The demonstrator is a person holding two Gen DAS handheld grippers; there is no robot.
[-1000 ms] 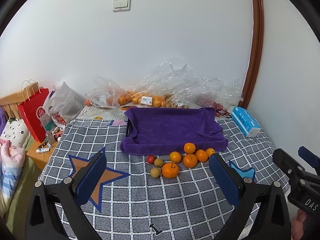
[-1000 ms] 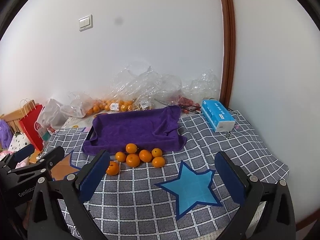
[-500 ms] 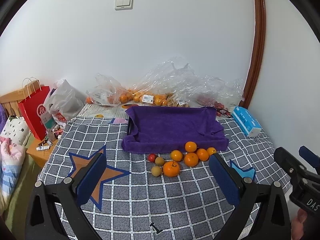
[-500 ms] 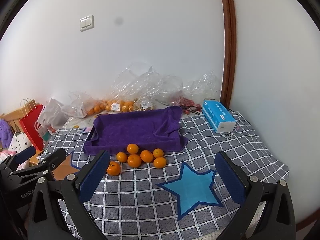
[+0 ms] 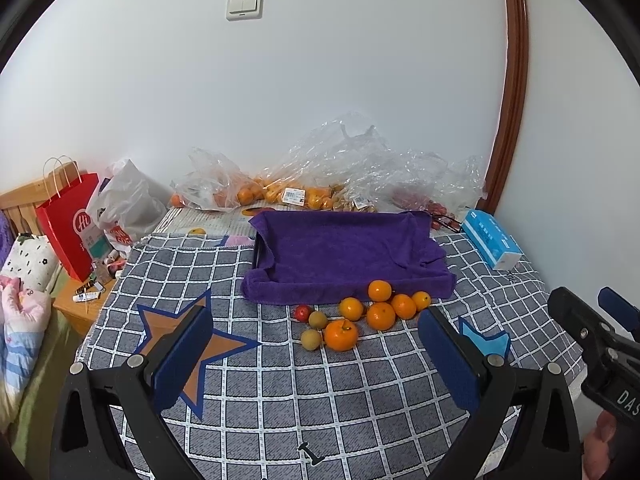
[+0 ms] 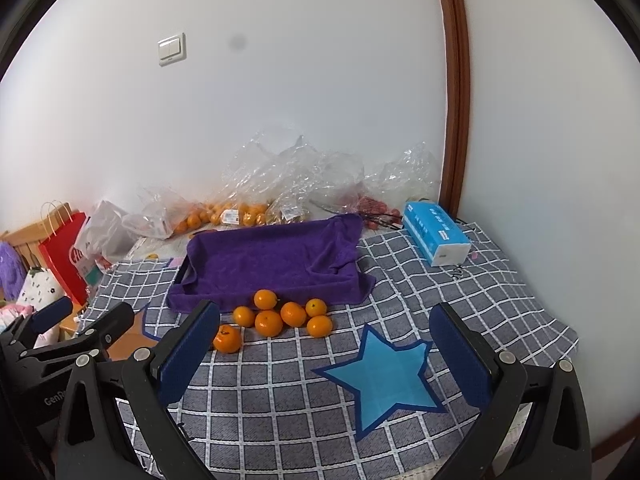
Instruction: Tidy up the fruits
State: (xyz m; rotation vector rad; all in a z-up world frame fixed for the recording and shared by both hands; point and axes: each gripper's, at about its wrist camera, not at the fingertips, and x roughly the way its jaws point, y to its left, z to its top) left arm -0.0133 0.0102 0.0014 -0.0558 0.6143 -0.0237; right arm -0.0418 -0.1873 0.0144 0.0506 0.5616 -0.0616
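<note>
Two hand-held grippers hover low over a table draped in a grey-and-white checked cloth (image 5: 320,400) with star patches. The left gripper (image 5: 316,352) and the right gripper (image 6: 326,344) both have their blue-padded jaws spread wide with nothing between them. The loose fruits (image 5: 360,314) lie straight ahead on the cloth, farther from the camera than both tools: a cluster of smooth, round oranges, two small tan fruits and one small red fruit, touching or just beside one another. Immediately beyond them, at the far side, sits a tray lined with a soft purple towel (image 5: 344,252), its long axis running left to right; the towel's near edge hangs over the rim almost onto the oranges. From the left gripper the large stemmed orange (image 5: 341,334) sits nearly centred between its fingers, so that hand seems the better placed; from the right gripper the cluster lies ahead and to the left. Crinkled clear plastic bags (image 5: 360,168) of fruit line the far wall, and a blue tissue box (image 6: 436,233) rests at far right.
</note>
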